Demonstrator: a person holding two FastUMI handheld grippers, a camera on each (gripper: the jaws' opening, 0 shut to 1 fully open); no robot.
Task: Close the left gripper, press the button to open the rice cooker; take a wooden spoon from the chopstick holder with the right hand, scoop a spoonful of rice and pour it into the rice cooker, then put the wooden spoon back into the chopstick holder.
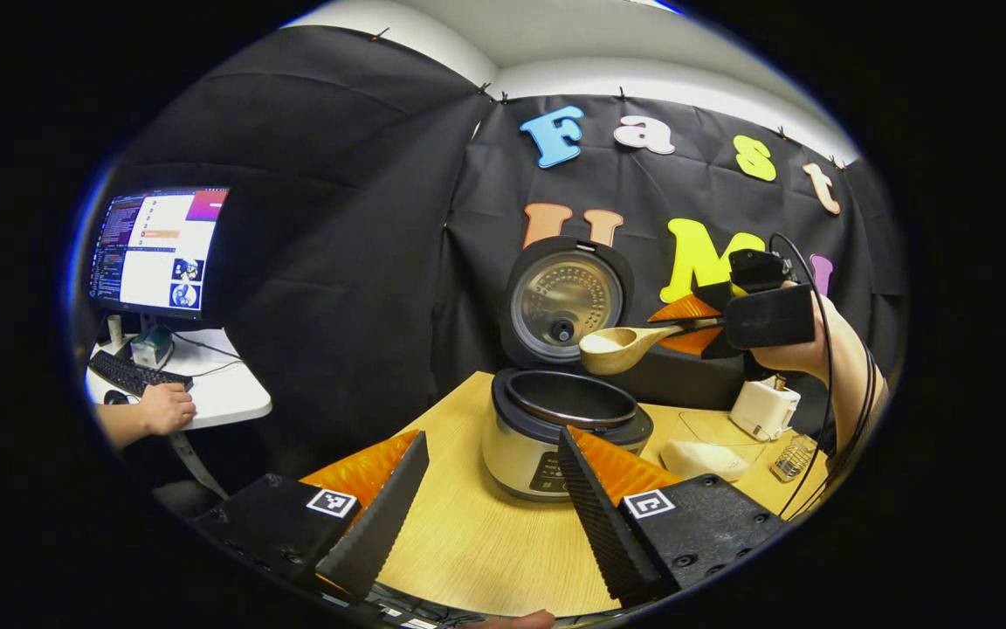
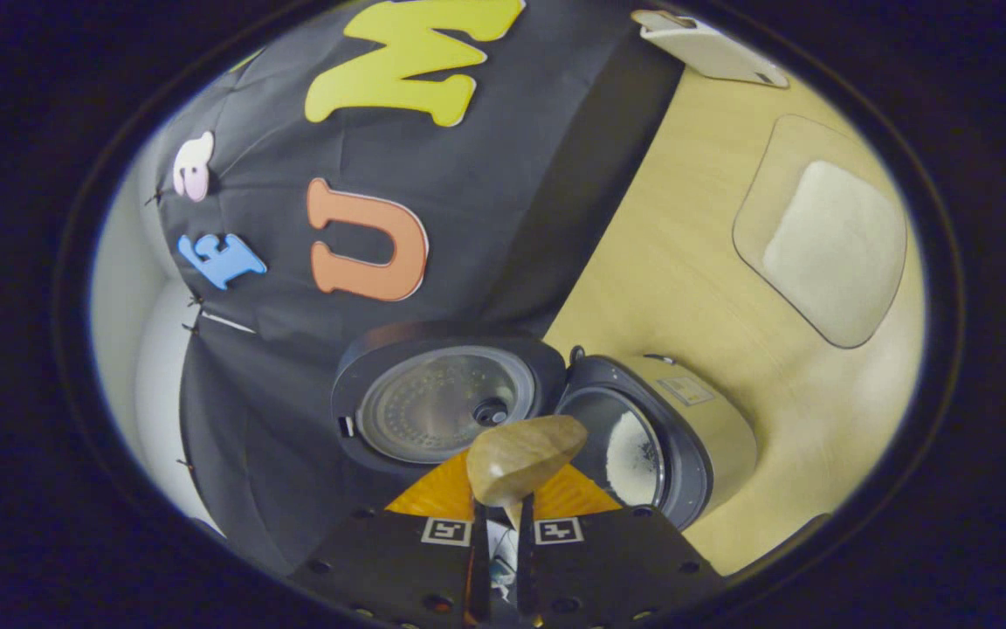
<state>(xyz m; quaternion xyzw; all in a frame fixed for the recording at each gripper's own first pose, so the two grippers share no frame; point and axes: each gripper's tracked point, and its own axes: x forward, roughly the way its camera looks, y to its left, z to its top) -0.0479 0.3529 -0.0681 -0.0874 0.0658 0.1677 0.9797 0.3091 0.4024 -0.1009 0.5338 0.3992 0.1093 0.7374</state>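
Here the spoon (image 1: 621,347) hangs over the open cooker (image 1: 555,437), its bowl just above the pot's rim and its handle running back, near level, to the right gripper (image 1: 713,325), whose jaws stand narrow and pinch the handle end. The long axis thus lies along the right gripper's own line of sight; in the right gripper view the spoon (image 2: 522,459) appears end-on, bowl rolled over, straight ahead of the right gripper (image 2: 501,524). By that roll the pour looks under way or just done, and the return to the holder (image 1: 793,458) would be next; that holder stands on the table (image 1: 468,533) well right of the cooker, on the right hand's side, near a white box (image 1: 763,407) and a pale dish (image 1: 702,458).

The left gripper (image 1: 490,489) idles low before the cooker, jaws wide, holding nothing.

The right gripper view alone looks into the pot (image 2: 634,454), where white rice lies on the bottom; the left gripper view gives the spoon's height above the rim and the raised lid (image 1: 564,301) behind it. A person's hand (image 1: 167,408) rests at a keyboard (image 1: 127,374) far left.
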